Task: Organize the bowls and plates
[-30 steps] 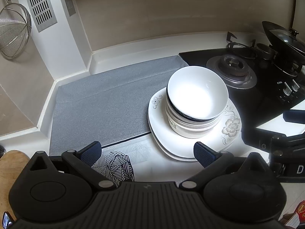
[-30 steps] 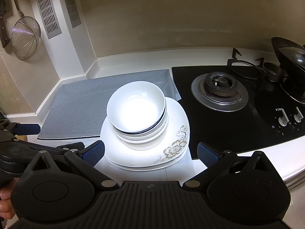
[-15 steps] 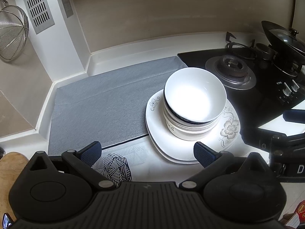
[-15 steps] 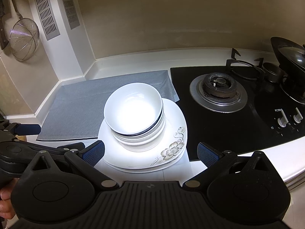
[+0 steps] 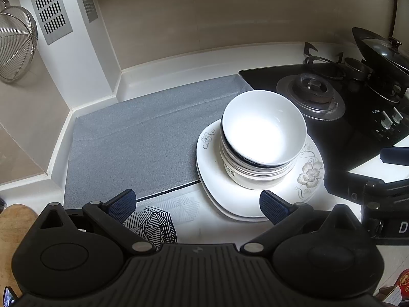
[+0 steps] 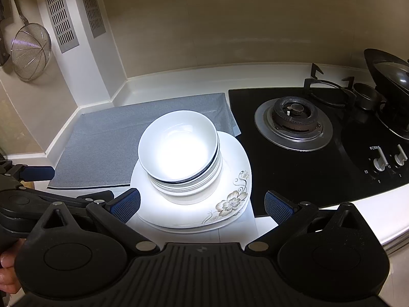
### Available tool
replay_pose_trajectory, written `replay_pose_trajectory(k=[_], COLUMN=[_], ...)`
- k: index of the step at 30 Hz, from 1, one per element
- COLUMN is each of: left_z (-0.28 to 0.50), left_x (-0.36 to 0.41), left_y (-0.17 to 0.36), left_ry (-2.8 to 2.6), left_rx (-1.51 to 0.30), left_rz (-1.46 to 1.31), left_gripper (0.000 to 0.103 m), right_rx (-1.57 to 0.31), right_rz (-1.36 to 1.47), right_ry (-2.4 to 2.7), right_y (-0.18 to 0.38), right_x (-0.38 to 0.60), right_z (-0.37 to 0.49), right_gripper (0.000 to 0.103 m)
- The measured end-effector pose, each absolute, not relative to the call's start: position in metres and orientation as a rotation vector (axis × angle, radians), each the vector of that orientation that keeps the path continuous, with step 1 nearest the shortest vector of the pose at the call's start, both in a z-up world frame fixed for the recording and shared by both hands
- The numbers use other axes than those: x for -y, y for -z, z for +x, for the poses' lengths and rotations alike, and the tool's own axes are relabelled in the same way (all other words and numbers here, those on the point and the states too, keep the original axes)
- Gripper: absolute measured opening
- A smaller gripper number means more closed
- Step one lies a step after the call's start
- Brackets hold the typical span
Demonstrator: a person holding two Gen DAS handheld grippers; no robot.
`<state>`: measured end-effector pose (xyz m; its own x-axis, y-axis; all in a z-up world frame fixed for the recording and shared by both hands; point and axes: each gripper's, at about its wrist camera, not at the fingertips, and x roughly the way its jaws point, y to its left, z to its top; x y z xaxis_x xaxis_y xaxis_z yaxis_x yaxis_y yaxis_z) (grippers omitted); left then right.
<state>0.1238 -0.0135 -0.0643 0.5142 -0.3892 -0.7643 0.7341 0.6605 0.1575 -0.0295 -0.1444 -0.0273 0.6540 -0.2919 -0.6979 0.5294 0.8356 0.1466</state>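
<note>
Sitting mouth-up, the bowls point(image 5: 263, 133) are nested in one stack on the plates point(image 5: 310, 171), which lie flat on the white bench point(image 5: 194, 220) just beside the hob point(image 6: 294, 158). The plates are squarish with rounded corners, so no long axis can be told; their flower print faces the bench's front edge. Their far-left corner overlaps the grey mat point(image 5: 143, 143), which covers the bench back toward the wall corner.

The left hand-held gripper point(image 5: 196, 207) hangs over the bench's front edge with its fingers spread and nothing between them; the stack lies ahead and to its right, the right fingertip over the plates' near rim. The right hand-held gripper point(image 6: 202, 206) is likewise spread and empty, with the stack ahead and slightly left, the plates' near rim between its fingertips.

Only the left view shows a striped geometric print point(image 5: 150, 223) on the bench near its left finger, and a wooden board point(image 5: 12, 227) at the left edge. Only the right view shows the person's hand point(image 6: 7, 273) under the left tool. Both show a strainer point(image 6: 30, 51) hanging on the wall and a lidded pan point(image 6: 391, 76) on the far burner.
</note>
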Motion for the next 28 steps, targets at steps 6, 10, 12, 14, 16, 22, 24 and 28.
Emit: replay_pose_trajectory(k=[6,10,12,14,16,22,24,28], left_z=[0.1239,0.1238,0.1239,0.1246,0.124,0.1247,0.1249,0.1262], left_x=[0.0135,0.0138,0.0139,0.0143,0.014,0.0144,0.0148,0.0163], left_y=[0.0643,0.0643,0.0644,0.0647,0.0647,0.0651,0.0655,0.0671], left_ry=[0.711,0.711,0.71,0.71,0.709,0.71,0.711,0.716], left_rx=[-0.764,-0.764,-0.764,-0.764,-0.764,-0.766,-0.765,-0.767], left_rz=[0.506,0.505,0.505,0.505,0.505,0.504,0.505,0.502], left_gripper=[0.102,0.102,0.102,0.102,0.102,0.102,0.102,0.102], right_rx=[-0.719,-0.719,-0.719,-0.719,-0.719,-0.72,-0.72,-0.72], right_rz=[0.355,0.355,0.354,0.354,0.354,0.354,0.354,0.354], right_ry=[0.477,0.478,0.477,0.477,0.476,0.477,0.477,0.478], right_y=[0.0272,0.0271,0.0272,0.0272,0.0272,0.0272,0.0272,0.0271], right_x=[0.1449,0.1451,0.1452,0.1453,0.1453,0.145,0.1448,0.145], right_z=[-0.0294,-0.0286,-0.0287,-0.0287,-0.0285,-0.0285,-0.0286,-0.0283], right_gripper=[0.103,0.103,0.103,0.103,0.103,0.103,0.103,0.103])
